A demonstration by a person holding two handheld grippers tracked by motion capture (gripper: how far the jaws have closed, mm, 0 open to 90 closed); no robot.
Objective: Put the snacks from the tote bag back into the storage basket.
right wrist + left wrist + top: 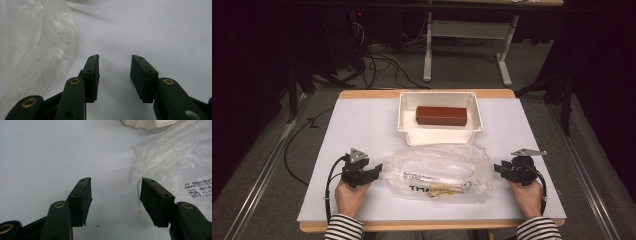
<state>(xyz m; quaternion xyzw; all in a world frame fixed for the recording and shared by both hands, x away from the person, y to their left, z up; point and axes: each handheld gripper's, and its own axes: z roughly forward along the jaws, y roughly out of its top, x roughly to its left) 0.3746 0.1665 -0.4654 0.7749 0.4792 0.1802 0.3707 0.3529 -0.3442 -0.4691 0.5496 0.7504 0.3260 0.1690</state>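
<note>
— Striped sleeves and two hands come in at the bottom edge of the high view, each carrying a claw. What is the left gripper (373,173) doing?

— Its jaws stand spread with nothing between them. In the left gripper view bare white table shows through the gap, and the right-hand pad (156,200) sits just against the edge of the crumpled clear plastic bag (439,172). It looks poised to take that edge, not gripping it.

— And the right gripper (502,169)?

— Also spread and empty. In the right gripper view the pads frame only the white table cover (162,32), while the bag (32,47) lies off to the left of the frame, near but apart from the jaws.

— Why one claw at each end?

— Probably so the bag can be seized at both sides. It is limp and wide, lying across the lower middle of the high view; a single pinch would let it sag or spill whatever lies inside. Something pale and stick-like lies near its lower edge; what exactly cannot be told.

— What lies beyond it?

— A white tub (404,117) in the upper middle of the frame, just behind the bag, holds a reddish-brown block (441,115) lying flat. The block seems parked there, out of the claws' way.
</note>
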